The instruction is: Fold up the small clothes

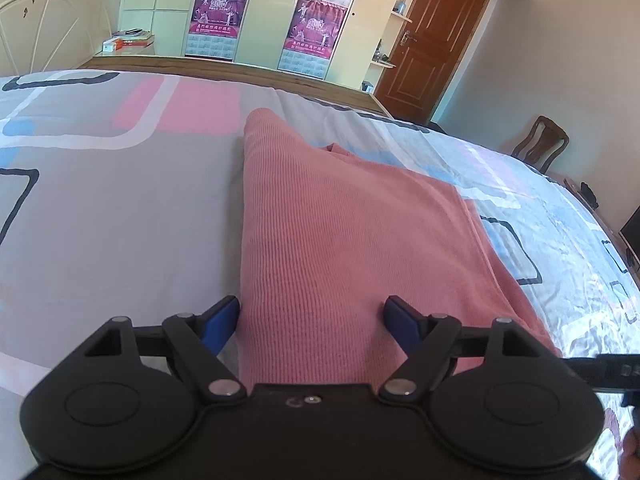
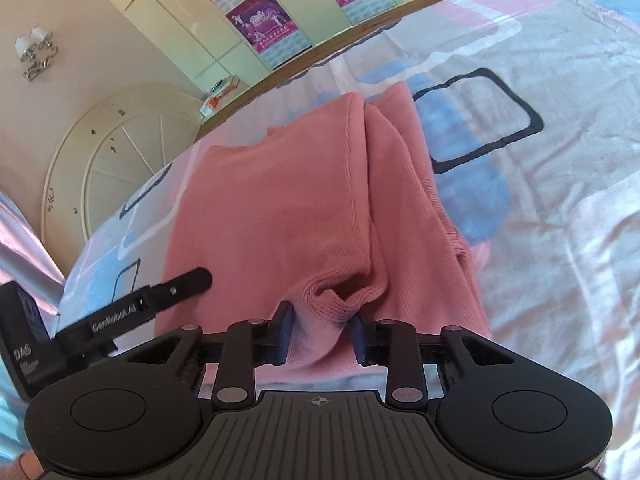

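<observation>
- Left wrist view: our left gripper (image 1: 312, 320) has its blue pads wide apart, straddling the near end of the pink knit garment (image 1: 320, 220) and gripping nothing.
- Garment: partly folded, lying on the patterned bedsheet (image 1: 100, 200).
- Right wrist view: our right gripper (image 2: 322, 338) stands partly open, with a bunched ribbed hem (image 2: 332, 300) between its pads; we cannot tell whether they pinch it.

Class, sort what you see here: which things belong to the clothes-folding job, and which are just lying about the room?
Part of the job:
- pink ribbed knit garment, partly folded on the bed
- left gripper, open
- right gripper, open, around a bunched hem

Just lying about:
- patterned grey, pink and blue bedsheet
- purple wall calendars
- brown wooden door
- dark wooden chair
</observation>
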A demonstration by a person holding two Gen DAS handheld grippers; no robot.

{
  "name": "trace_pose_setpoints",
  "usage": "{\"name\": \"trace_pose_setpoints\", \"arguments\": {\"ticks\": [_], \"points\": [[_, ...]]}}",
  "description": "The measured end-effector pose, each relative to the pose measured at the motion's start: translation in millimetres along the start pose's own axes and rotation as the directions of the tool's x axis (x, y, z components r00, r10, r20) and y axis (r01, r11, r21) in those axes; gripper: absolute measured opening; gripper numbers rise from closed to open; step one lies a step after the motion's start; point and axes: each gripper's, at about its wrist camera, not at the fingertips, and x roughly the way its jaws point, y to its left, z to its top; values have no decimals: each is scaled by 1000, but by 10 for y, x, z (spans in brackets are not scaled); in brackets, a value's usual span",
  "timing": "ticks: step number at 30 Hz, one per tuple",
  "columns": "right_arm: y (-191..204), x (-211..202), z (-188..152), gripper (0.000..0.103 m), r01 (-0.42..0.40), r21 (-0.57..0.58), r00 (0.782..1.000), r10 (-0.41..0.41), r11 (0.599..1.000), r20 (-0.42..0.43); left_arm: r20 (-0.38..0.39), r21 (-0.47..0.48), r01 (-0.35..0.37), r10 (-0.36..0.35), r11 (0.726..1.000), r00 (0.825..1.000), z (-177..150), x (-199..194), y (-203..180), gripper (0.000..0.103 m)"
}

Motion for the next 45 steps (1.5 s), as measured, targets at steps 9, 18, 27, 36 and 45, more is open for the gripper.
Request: {"name": "trace_pose_setpoints", "arguments": {"ticks": [9,18,27,36,45], "points": [[155,-70,133,9,25,-73,995,-17,997,96,6,13,1,-1,1000,1000,13,-30,-30,79],[-3,-383,25,8,200,-164,971,-174,966,162,3,67,18,-19,998,1000,-67,-50,-224,80],[-133,-412,45,43,147,-99,984,-136,984,113,-48,30,33,-31,999,998,-41,-58,-129,79],[-78,-109,670,49,140,-115,980,-121,983,158,6,-35,21,-21,999,1000,366,49,13,79],[-194,598,1234,49,123,-103,987,-110,987,120,12,-52,31,-31,998,999,647,385,85,78]]}}
